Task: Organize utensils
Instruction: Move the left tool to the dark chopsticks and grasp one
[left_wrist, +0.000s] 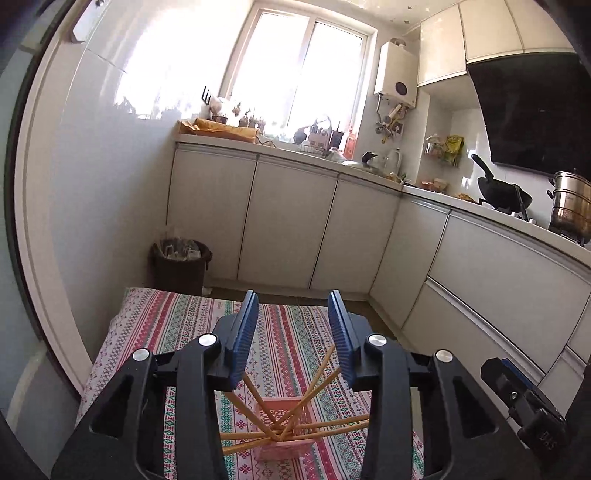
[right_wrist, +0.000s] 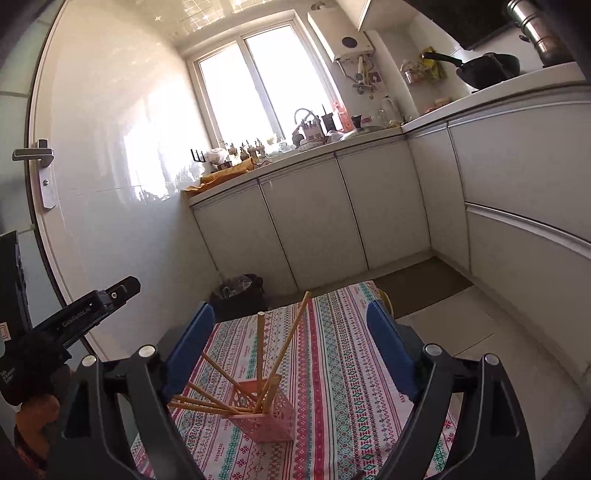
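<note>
Left wrist view shows our left gripper with its blue-padded jaws standing apart and nothing between them, hovering above a small pink basket that stands on a table covered by a patterned cloth. Several wooden chopsticks sit in the basket, fanned out at loose angles, some leaning low to the left and right. Right wrist view shows our right gripper also spread wide and empty, with the same basket below it and two chopsticks standing nearly upright. We judge the sticks light, stiff and smooth, likely to roll or pivot between the pads, so we would take hold near the middle of a shaft. The perforated plastic basket looks light and could tip if a leaning stick is pulled sideways.
</note>
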